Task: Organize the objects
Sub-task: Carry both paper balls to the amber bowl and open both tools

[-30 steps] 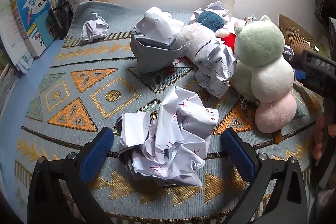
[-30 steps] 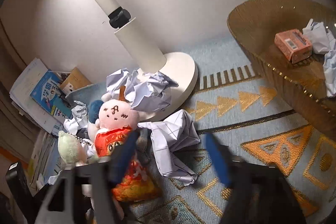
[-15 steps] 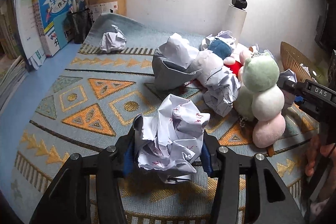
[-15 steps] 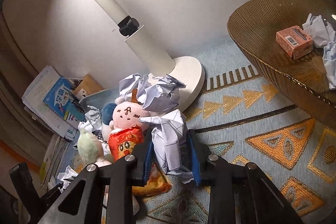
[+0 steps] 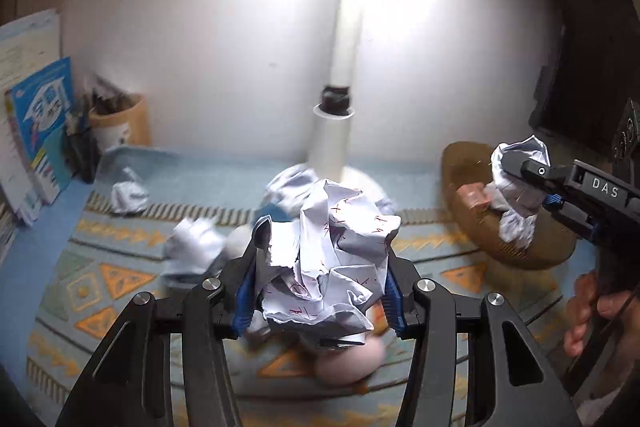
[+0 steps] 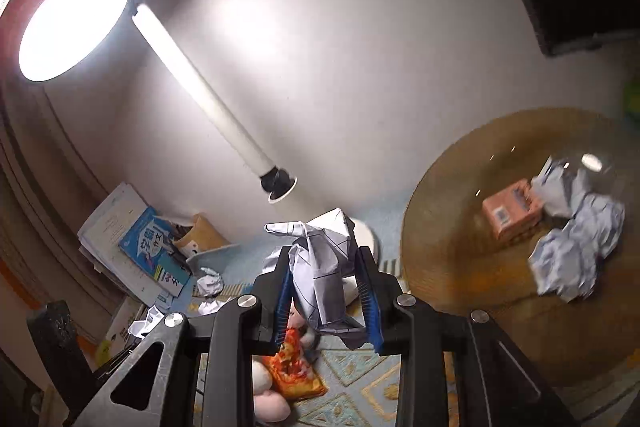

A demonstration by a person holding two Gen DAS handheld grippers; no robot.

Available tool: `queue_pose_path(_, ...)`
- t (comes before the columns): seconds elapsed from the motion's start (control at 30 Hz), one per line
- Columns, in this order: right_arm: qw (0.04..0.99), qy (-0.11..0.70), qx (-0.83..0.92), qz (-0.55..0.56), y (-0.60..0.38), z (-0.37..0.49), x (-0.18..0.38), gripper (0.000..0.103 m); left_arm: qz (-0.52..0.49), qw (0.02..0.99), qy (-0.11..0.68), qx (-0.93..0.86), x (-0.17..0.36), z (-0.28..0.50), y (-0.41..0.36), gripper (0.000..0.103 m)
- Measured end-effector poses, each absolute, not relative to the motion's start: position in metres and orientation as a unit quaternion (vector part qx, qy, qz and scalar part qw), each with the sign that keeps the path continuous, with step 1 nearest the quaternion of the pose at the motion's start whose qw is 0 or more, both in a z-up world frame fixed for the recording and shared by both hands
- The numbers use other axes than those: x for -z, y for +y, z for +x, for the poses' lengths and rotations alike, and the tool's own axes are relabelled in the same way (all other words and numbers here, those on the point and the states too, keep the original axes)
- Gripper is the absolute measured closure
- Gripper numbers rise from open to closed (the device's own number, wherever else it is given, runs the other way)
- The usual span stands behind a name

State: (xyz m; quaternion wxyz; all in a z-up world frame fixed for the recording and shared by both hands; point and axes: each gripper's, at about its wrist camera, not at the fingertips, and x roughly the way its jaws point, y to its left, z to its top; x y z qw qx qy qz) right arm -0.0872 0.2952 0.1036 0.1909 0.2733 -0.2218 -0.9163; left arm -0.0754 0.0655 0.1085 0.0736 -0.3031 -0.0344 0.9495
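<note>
Patterned blue-and-orange cloth [image 5: 120,267] covers my desk, with a white lamp post [image 5: 340,107] rising behind. On the left wrist view, my left gripper [image 5: 320,291] is clamped on a red-marked paper wad [image 5: 332,267], which half a second ago sat on the cloth and now hangs lifted above it. At right, my right gripper [image 5: 532,183] carries a second wad toward the woven basket [image 5: 472,163].

On the right wrist view, the right gripper [image 6: 328,295] pinches a grid-lined paper wad [image 6: 324,267], raised clear of the plush toys [image 6: 272,403]. Beside it, the basket's [image 6: 440,227] floor holds an orange box [image 6: 512,211] and other crumpled paper [image 6: 572,259]. Both wads look ready for dropping in.
</note>
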Motion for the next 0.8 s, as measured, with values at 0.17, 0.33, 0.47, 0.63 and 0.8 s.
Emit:
queue_pose_path(0.17,0.144,-0.186,0.936,0.264,0.342,-0.099,-0.14,0.073,-0.281,0.142,-0.012,-0.949,-0.13,-0.111,0.15,0.055)
queue_pose_path(0.33,0.102,-0.15,0.942,0.283,0.376,-0.115,-0.15,0.073,-0.283,0.192,0.023,-0.939,-0.129,-0.137,0.225,0.054)
queue_pose_path(0.47,0.077,-0.125,0.934,0.327,0.386,-0.136,-0.135,0.073,-0.3,0.209,0.046,-0.929,-0.107,-0.15,0.26,0.051)
queue_pose_path(0.63,0.087,-0.146,0.904,0.392,0.396,-0.169,-0.108,0.0,-0.404,0.268,0.019,-0.874,-0.064,-0.18,0.275,0.0)
queue_pose_path(0.8,0.084,-0.104,0.914,0.383,0.38,-0.171,-0.1,0.0,-0.392,0.255,0.017,-0.884,-0.074,-0.177,0.263,0.0)
